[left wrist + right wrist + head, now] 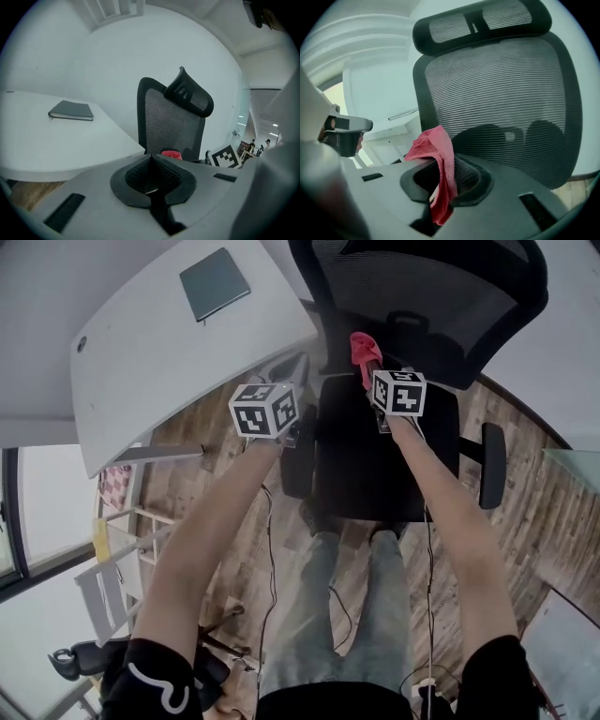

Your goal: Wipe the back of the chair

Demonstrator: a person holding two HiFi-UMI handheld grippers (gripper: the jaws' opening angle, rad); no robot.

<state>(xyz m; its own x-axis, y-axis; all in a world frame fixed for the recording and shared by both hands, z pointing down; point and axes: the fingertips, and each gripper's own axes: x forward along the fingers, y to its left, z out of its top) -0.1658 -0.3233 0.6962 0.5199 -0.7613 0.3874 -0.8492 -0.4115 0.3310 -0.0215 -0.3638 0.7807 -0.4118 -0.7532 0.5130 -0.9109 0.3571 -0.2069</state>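
One chair (384,456) is counted, with two armrests (492,465); one red cloth (364,351) is seen; two grippers are counted, the left gripper (151,159) and the right gripper (440,164); one table (141,343) and one notebook (215,283) are counted.

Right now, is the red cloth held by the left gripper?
No, the red cloth is pinched between the jaws of the right gripper, while the left gripper holds nothing.
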